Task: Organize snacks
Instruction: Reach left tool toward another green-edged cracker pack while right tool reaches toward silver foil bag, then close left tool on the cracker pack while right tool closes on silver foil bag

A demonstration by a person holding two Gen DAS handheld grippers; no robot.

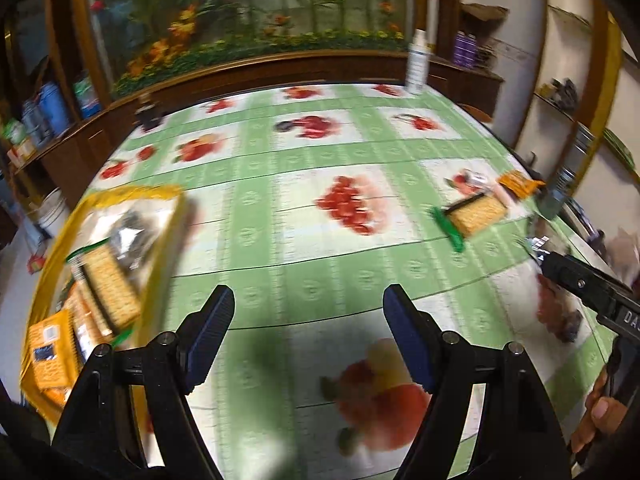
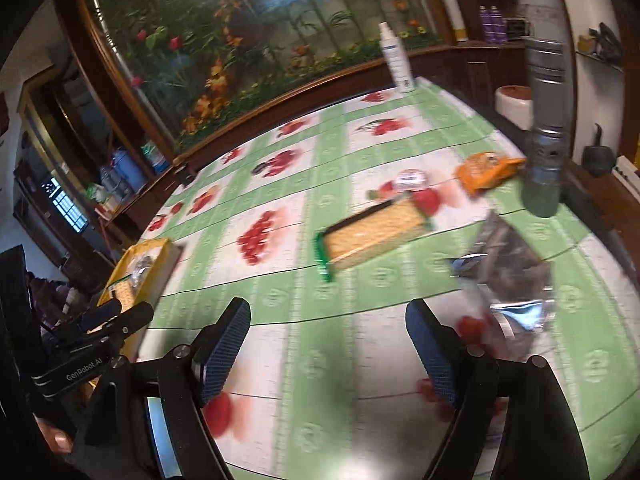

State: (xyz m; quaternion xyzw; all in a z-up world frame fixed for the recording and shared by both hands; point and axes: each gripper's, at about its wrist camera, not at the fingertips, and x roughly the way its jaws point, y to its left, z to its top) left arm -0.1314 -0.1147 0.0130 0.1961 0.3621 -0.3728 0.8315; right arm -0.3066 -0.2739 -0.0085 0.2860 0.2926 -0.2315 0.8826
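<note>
Snacks [image 2: 374, 236] lie on tablecloth [image 2: 320, 360]; both tongs empty, jaws apart.

The tablecloth [image 2: 360, 292] is green and white with red fruit squares. The tray [image 1: 160, 248] at the left is yellow. A cracker pack [image 2: 372, 232] shows tan with green ends; farther right lies an orange packet [image 2: 486, 172].

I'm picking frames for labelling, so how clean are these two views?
Left wrist: motion blur smears the yellow tray and tablecloth. Right wrist: same smear, cracker pack soft, lamp glare at the top edge; fisheye bends both.
</note>
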